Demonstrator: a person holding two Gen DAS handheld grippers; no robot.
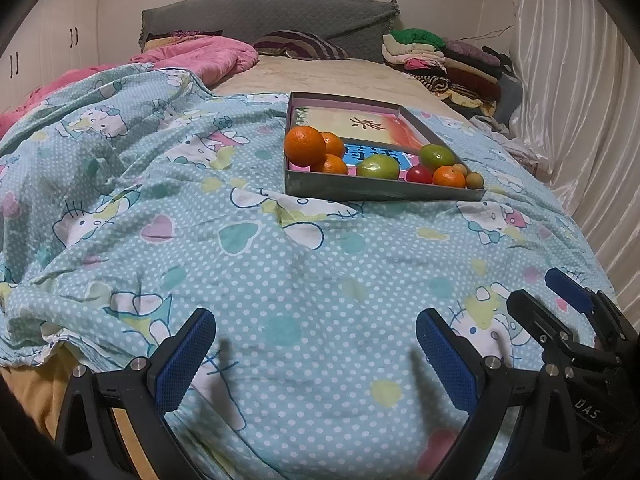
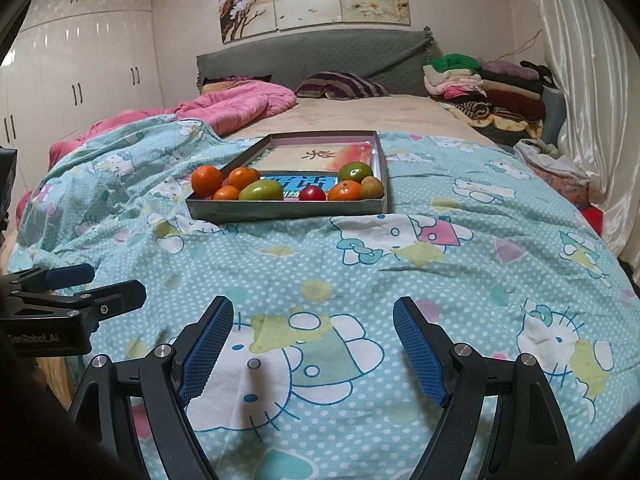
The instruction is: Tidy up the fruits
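Note:
A shallow grey box tray (image 1: 380, 192) (image 2: 280, 209) lies on the bed and holds the fruit along its near side. At the left are three oranges, the biggest (image 1: 305, 146) (image 2: 206, 180) at the corner. In the middle lies a green mango (image 1: 377, 167) (image 2: 261, 191), with a red tomato (image 1: 419, 175) (image 2: 312, 193), a small orange (image 1: 449, 176) (image 2: 344, 191), another green fruit (image 1: 436, 156) (image 2: 355, 171) and a brown kiwi (image 2: 371, 187) to the right. My left gripper (image 1: 316, 344) and right gripper (image 2: 313, 332) are open and empty, low over the quilt, well short of the tray.
A teal cartoon-print quilt (image 1: 240, 260) covers the near bed. A pink blanket (image 1: 192, 56) lies far left, a striped pillow (image 1: 300, 46) at the headboard, folded clothes (image 1: 440, 60) far right. A curtain (image 1: 580, 100) lines the right side. Each gripper shows at the edge of the other's view.

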